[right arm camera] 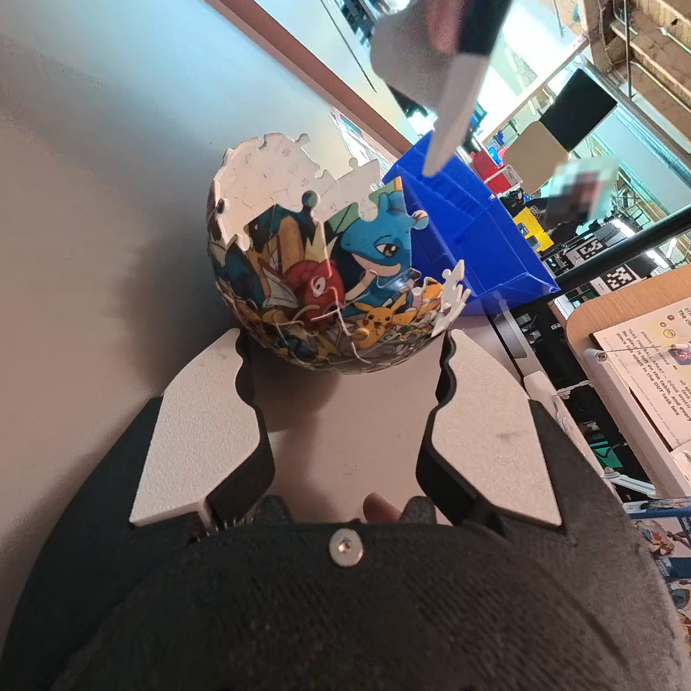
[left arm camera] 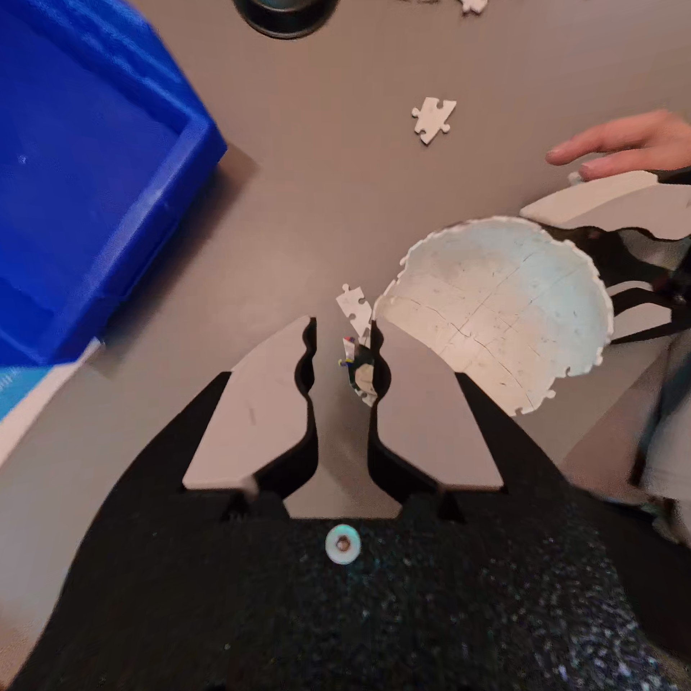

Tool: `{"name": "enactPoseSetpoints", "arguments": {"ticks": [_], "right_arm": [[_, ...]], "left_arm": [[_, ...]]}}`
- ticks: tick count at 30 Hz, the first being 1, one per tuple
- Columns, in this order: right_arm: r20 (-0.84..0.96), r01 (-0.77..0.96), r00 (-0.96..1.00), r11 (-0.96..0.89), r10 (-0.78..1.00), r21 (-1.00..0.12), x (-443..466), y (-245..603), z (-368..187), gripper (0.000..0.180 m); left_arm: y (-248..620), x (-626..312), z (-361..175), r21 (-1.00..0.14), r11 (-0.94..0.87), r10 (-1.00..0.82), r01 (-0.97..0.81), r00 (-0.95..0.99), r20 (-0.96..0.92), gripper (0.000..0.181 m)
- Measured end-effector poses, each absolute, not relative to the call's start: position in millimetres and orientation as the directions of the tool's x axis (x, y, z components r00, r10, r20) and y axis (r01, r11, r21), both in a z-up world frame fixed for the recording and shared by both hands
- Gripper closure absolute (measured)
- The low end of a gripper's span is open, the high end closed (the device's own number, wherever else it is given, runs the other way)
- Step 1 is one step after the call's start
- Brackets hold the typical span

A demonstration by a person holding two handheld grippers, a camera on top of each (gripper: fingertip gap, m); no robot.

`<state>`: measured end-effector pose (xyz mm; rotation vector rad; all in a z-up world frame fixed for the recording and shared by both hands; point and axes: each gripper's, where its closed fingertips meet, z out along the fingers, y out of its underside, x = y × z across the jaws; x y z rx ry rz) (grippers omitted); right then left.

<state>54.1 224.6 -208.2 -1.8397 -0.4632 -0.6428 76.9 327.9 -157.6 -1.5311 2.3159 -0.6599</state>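
Observation:
My right gripper (right arm camera: 344,336) is shut on a partly taken-apart puzzle ball (right arm camera: 321,276). Its fingertips (right arm camera: 239,344) press the ball's lower sides, and it holds the ball tilted above the grey table. The shell is colourful outside and white inside, and its open white bowl (left arm camera: 493,299) shows in the left wrist view. My left gripper (left arm camera: 343,323) stands slightly open just left of the shell. A small coloured puzzle piece (left arm camera: 357,368) stands edge-on against its right finger, clear of the left finger. A white piece (left arm camera: 353,308) shows just past the tips. The left gripper (right arm camera: 445,112) shows blurred in the right wrist view.
A blue bin (left arm camera: 93,187) stands left of the left gripper and behind the ball (right arm camera: 467,232). A loose white piece (left arm camera: 433,119) lies on the table farther off. A black round object (left arm camera: 284,18) sits at the far edge. A hand (left arm camera: 617,149) rests on the right gripper. A side table holds a printed sheet (right arm camera: 643,374).

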Motion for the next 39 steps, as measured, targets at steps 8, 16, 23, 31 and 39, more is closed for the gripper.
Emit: {"name": "enactPoseSetpoints", "arguments": {"ticks": [8,16,23,31,39], "right_arm": [[0.651,0.622,0.759,-0.317,0.017,-0.716,53,224,-207,0.083],[0.692,0.687,0.719,-0.217,0.062,-0.694,47,222,-203,0.078],[0.715,0.717,0.694,-0.160,0.079,-0.678,48,219,-200,0.075],[0.848,0.840,0.529,-0.163,0.033,-0.517,53,189,-195,0.070],[0.844,0.831,0.537,-0.178,0.010,-0.526,65,164,-197,0.077]], "left_arm": [[317,-3,-207,-0.622,0.233,-0.912,-0.747,-0.391,0.128,0.135],[283,4,-241,-0.674,0.450,-0.839,-0.586,-0.535,-0.095,0.101],[271,16,-243,-0.745,0.496,-0.782,-0.447,-0.603,-0.158,0.098],[229,35,-227,-0.810,0.493,-0.700,-0.318,-0.698,-0.152,0.100],[209,68,-239,-0.737,0.580,-0.675,-0.347,-0.711,-0.196,0.102]]}}
